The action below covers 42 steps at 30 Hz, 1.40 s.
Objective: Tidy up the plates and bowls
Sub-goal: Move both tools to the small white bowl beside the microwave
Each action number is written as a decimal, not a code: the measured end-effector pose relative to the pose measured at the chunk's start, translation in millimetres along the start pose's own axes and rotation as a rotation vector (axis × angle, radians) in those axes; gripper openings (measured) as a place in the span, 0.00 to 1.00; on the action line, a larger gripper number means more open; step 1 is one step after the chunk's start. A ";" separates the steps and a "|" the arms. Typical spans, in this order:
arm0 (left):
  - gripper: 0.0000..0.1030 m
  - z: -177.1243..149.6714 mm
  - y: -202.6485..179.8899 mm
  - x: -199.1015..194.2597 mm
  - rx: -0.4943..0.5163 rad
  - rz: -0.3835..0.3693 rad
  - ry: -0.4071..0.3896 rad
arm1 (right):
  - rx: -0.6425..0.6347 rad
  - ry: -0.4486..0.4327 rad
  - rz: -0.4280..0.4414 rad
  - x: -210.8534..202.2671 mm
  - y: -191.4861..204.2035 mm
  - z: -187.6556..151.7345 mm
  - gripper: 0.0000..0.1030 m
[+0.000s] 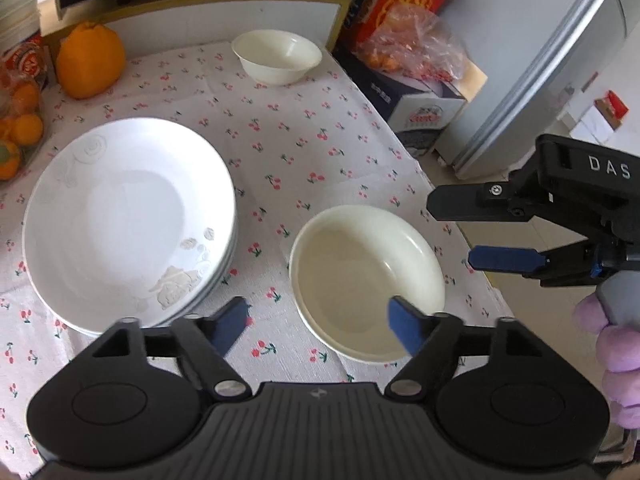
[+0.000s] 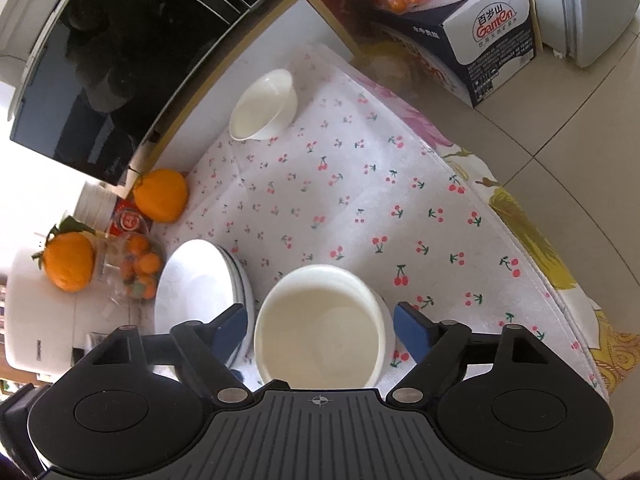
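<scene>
Your right gripper [image 2: 320,330] hangs spread over the near cream bowl [image 2: 320,326], plate stack [image 2: 200,292] just left.

Glossy glazed ceramic plates [image 1: 124,216] and bowl [image 1: 366,280]; matt woven cloth tablecloth [image 1: 304,136].

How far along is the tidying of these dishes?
Partly done. The plates already sit in one stack on the tablecloth. Nothing is in hand: both the left gripper and right gripper have open jaws near the cream bowl. The small bowl still stands alone at the far end.
</scene>
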<state>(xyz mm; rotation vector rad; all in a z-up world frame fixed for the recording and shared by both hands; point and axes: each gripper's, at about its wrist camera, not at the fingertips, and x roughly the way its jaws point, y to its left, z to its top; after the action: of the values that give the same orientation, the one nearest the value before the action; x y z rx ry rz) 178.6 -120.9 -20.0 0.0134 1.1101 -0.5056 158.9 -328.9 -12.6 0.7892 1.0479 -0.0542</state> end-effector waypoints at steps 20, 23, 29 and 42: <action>0.99 82.9 34.3 -13.4 -0.099 0.154 -0.133 | 0.166 0.044 0.153 40.4 14.1 78.4 0.93; 0.99 99.8 39.2 -7.8 -0.104 0.163 -0.161 | 0.169 0.033 0.159 52.1 18.1 97.5 0.93; 0.99 134.7 49.2 16.1 -0.095 0.194 -0.186 | 0.217 0.017 0.201 83.6 15.1 129.2 0.93; 0.89 177.7 76.3 80.2 -0.108 0.171 -0.327 | 0.268 -0.157 0.431 151.0 -20.4 155.3 0.92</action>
<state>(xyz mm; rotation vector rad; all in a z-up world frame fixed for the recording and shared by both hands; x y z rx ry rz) 387.6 -129.7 -25.8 -0.0657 0.8061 -0.2811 347.0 -389.9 -103.5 1.2216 0.7122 0.1119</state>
